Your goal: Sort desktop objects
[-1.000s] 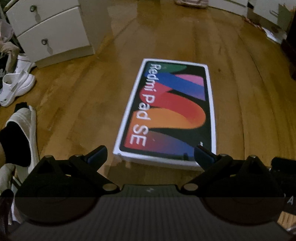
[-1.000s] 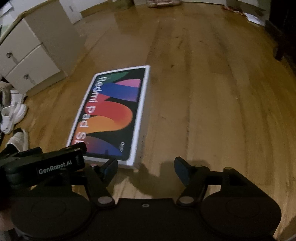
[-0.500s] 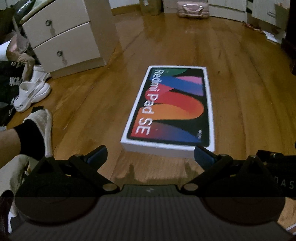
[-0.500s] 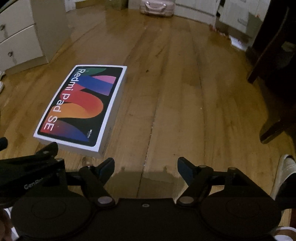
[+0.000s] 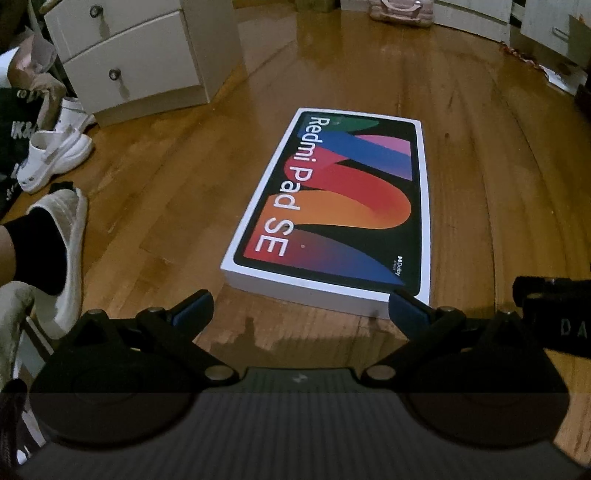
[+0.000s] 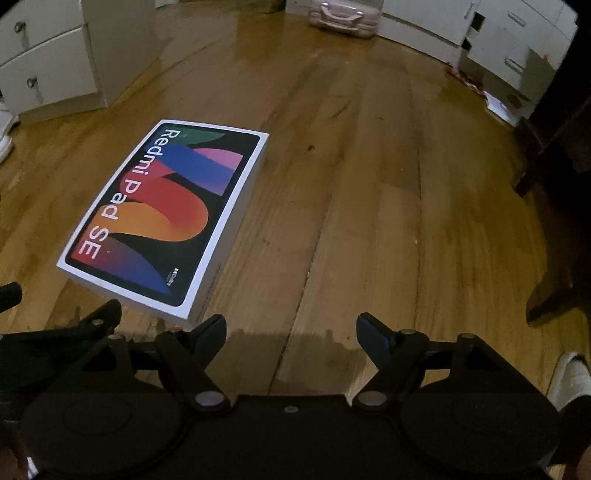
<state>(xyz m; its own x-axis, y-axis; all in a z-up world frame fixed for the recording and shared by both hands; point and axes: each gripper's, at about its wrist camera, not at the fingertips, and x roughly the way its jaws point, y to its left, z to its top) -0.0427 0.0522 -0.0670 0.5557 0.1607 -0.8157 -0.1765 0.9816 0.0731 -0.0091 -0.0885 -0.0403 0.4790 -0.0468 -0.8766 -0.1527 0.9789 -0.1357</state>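
Observation:
A white Redmi Pad SE box (image 5: 340,206) with a colourful printed lid lies flat on the wooden floor, straight ahead of my left gripper (image 5: 299,304). That gripper is open and empty, just short of the box's near edge. In the right wrist view the box (image 6: 166,218) lies ahead to the left. My right gripper (image 6: 291,334) is open and empty, over bare floor to the right of the box's near corner. The left gripper's body (image 6: 48,339) shows at that view's lower left.
A white drawer cabinet (image 5: 140,55) stands at the far left, with white shoes (image 5: 51,155) and a slippered foot (image 5: 48,243) beside it. A pink case (image 6: 343,18) and white cabinets (image 6: 498,48) line the far wall. Dark furniture legs (image 6: 554,229) stand right.
Both grippers have pulled back and risen from the box, so it looks farther away. The right gripper has swung to the right. Both stay open.

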